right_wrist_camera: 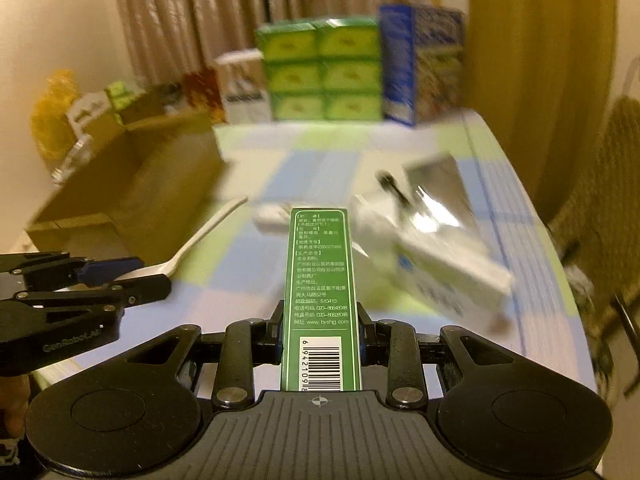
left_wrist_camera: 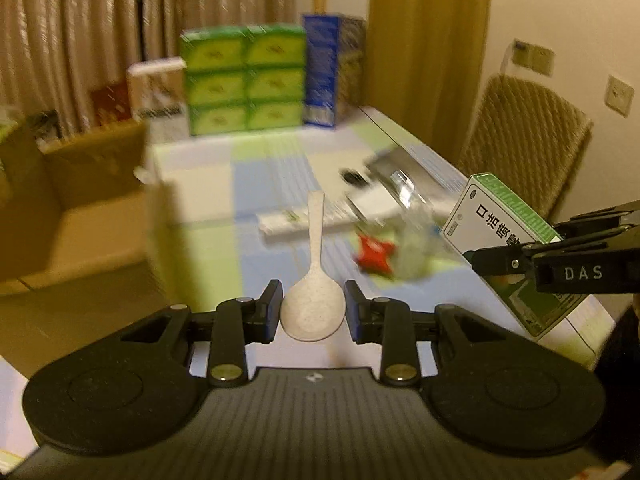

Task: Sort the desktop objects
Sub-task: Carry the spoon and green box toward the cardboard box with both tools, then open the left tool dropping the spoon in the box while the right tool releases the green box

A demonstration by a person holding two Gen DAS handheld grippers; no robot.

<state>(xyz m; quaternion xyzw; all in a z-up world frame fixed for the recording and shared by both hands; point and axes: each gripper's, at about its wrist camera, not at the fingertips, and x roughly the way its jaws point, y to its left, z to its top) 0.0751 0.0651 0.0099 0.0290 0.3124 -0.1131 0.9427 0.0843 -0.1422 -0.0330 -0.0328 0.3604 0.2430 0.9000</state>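
Cardboard box point(left_wrist_camera: 72, 200) left on table point(left_wrist_camera: 280, 160), stacked cartons point(left_wrist_camera: 244, 80) behind

Both wrist fisheyes: low over the checked table point(left_wrist_camera: 280, 168), facing 12 o'clock toward shared green boxes point(right_wrist_camera: 324, 76), each glimpsing the other gripper.

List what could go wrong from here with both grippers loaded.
The left gripper holds the spoon only by its rounded bowl, so it might pivot or slip. The right gripper pinches the green box near one end; it may tilt. Both loads could collide heading to the cardboard box.
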